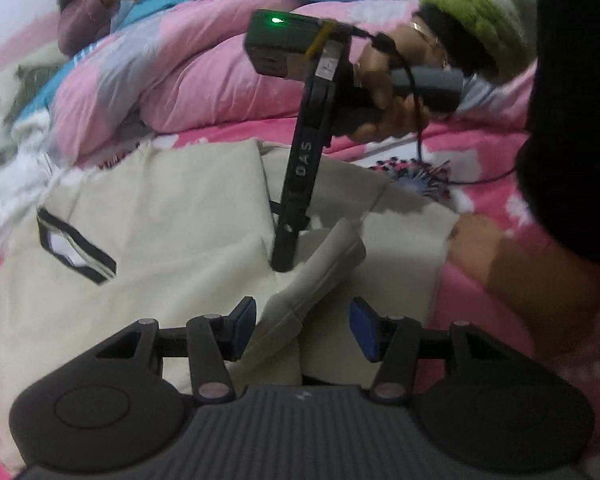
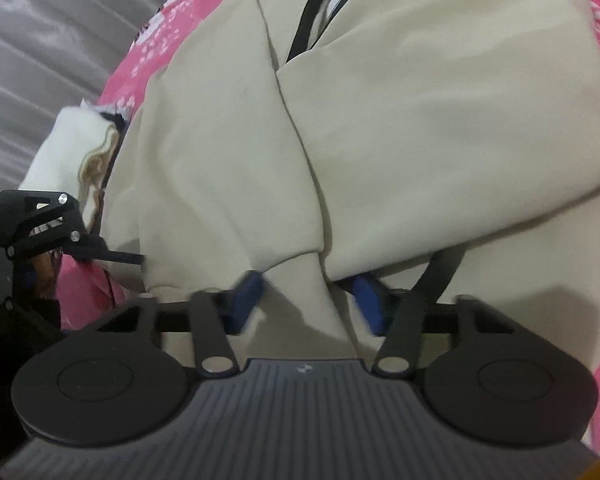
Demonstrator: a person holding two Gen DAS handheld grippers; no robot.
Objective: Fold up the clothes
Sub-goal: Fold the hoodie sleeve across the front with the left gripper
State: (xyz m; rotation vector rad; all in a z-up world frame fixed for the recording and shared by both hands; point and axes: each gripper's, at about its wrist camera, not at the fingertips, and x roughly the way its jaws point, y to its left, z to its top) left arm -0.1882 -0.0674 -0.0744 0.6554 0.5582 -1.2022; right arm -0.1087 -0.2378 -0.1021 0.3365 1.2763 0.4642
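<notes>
My right gripper (image 2: 306, 304) tipped down onto cream garment (image 2: 420, 120), pads narrowed onto raised fold of cloth between them, pinching it. My left gripper (image 1: 304, 328) half spread, folded cream cuff (image 1: 316, 280) lying between pads, not clamped. Garment spread flat ahead of both on pink bedsheet (image 1: 484, 136). My right hand (image 1: 384, 92) grips handle.

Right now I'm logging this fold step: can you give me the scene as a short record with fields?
garment: cream top with black-trimmed neck, spread flat
surface: pink bedsheet
left gripper: jaws apart, cuff between them, pads not pressing it
right gripper: tips down on the cloth, a fold between the jaws; grip unclear
background: pink duvet, a person lying on the bed
</notes>
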